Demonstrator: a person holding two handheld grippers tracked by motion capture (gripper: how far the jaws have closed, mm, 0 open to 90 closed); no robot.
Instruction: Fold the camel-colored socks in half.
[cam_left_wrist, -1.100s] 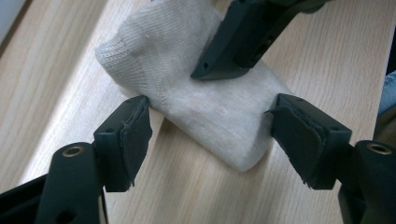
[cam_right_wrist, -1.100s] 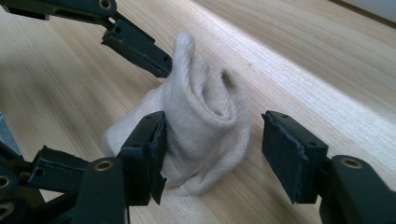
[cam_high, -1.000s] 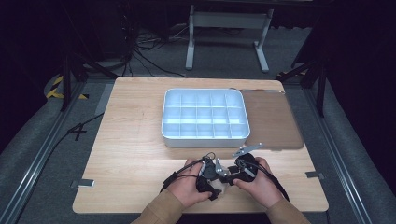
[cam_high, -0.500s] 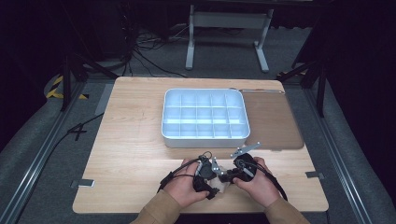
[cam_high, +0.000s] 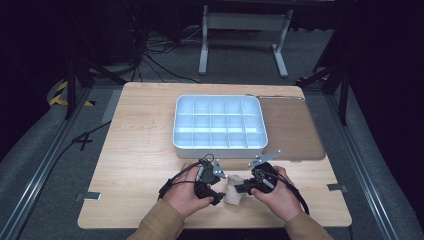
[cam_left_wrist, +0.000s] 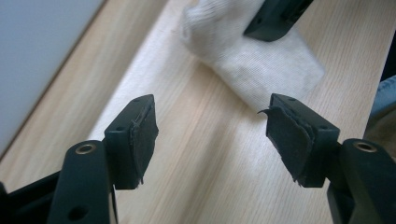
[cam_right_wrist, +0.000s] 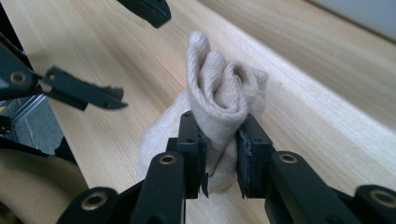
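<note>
High view: both grippers work at the near edge of the table (cam_high: 140, 150), in front of an empty white tray (cam_high: 218, 123). A small beige sock (cam_high: 233, 192) lies on the wood between them.

Right gripper (cam_right_wrist: 220, 154): jaws closed on a bunched fold of the sock (cam_right_wrist: 219, 100), pinching it upward so the rolled cloth stands above the pads. In my judgement this hold steadies the sock and presents it to the other tool.

Left gripper (cam_left_wrist: 210, 130): jaws wide apart, holding nothing, aimed at the sock (cam_left_wrist: 252, 65) just ahead of it, apparently ready for a second grip.

Not determinable: whether the cloth is one sock or a pair. Its far end is cut off in the left gripper view, and hands cover part of it from above.
</note>
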